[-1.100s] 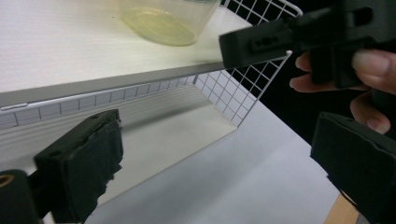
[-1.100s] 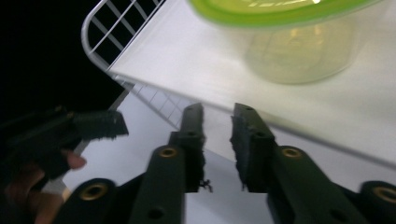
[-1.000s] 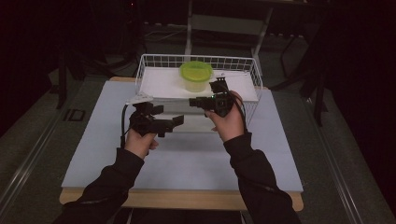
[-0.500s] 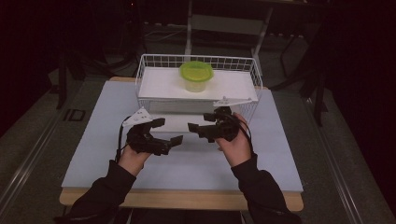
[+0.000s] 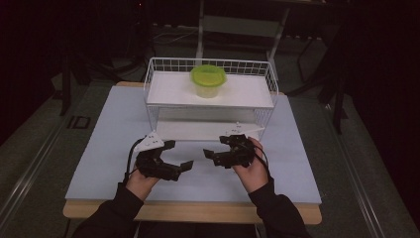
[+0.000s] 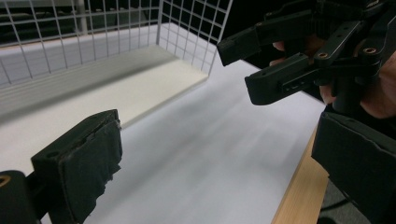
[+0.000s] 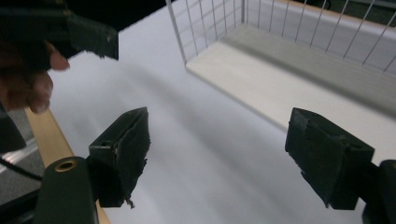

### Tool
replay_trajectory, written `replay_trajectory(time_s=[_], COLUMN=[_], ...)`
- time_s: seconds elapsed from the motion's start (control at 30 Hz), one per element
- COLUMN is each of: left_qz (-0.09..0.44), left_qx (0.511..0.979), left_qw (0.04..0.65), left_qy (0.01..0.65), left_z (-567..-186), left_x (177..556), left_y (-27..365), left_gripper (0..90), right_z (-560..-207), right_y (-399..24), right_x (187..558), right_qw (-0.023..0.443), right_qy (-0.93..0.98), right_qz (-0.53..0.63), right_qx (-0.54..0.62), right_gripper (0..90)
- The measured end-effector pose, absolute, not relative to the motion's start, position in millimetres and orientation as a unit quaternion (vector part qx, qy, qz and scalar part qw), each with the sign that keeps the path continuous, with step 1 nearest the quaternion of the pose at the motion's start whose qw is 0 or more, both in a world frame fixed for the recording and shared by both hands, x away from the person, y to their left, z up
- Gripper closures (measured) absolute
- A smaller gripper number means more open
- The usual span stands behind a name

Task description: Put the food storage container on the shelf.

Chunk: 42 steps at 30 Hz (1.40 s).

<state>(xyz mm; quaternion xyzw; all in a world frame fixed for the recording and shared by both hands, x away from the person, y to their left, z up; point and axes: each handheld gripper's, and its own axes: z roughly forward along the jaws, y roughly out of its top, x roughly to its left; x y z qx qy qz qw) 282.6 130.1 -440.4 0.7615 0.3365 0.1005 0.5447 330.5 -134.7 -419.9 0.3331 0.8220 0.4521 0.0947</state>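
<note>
Down near the tabletop (image 5: 114, 148), both hand-held grippers, left (image 5: 179, 167) and right (image 5: 212, 155), have withdrawn from the rack (image 5: 208, 96), jaws wide and empty, the right's just opened; the green container (image 5: 208, 81) appears delivered.

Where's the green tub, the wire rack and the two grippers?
Tub (image 5: 208, 79), high view, on its green lid.
Rack (image 5: 157, 65), high view, on its back rim.
Left gripper (image 5: 181, 155), high view, between its open jaws.
Right gripper (image 5: 215, 147), high view, between its open jaws.

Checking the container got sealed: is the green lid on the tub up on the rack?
On. The green lid sits flat over the tub, upright on the wire rack.
</note>
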Motion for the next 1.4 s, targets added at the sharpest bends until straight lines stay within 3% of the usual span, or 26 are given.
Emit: replay_trajectory(time_s=[0.57, 1.4], left_qz=[0.1, 0.11], left_qx=[0.796, 0.806], left_qw=[0.508, 0.473], left_qy=[0.314, 0.338], left_z=[-475, -493], left_x=[269, 256], left_y=[134, 183], left_gripper=[2.8, 2.7], right_z=[-467, -487], right_y=[-169, -224], right_x=[306, 285], right_qw=[0.094, 0.105], right_qy=[0.838, 0.834], right_qz=[0.421, 0.402], right_qx=[0.334, 0.362], right_gripper=[19.7, 17.2])
